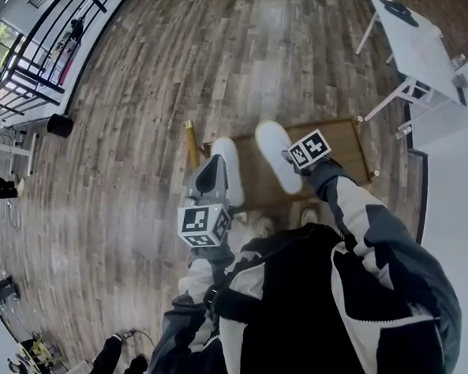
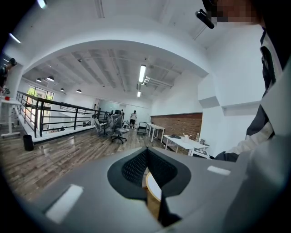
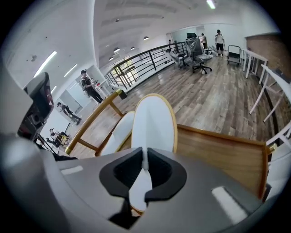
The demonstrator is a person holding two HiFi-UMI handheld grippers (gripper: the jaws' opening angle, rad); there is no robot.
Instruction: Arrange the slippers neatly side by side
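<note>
Nearest, the left gripper has its jaws clenched on the tan-edged left slipper; its cube carries black-and-white square markers. Just right, the right gripper is clenched on the white right slipper. Both slippers are close together over the low wooden desk; beyond lies plank floor.

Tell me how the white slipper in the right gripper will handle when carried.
Probably light: the right gripper holds the white slipper by one thin pinched edge. Likely fairly stiff: it juts out flat beyond the fingers. It could swing or slip from so narrow a hold.
</note>
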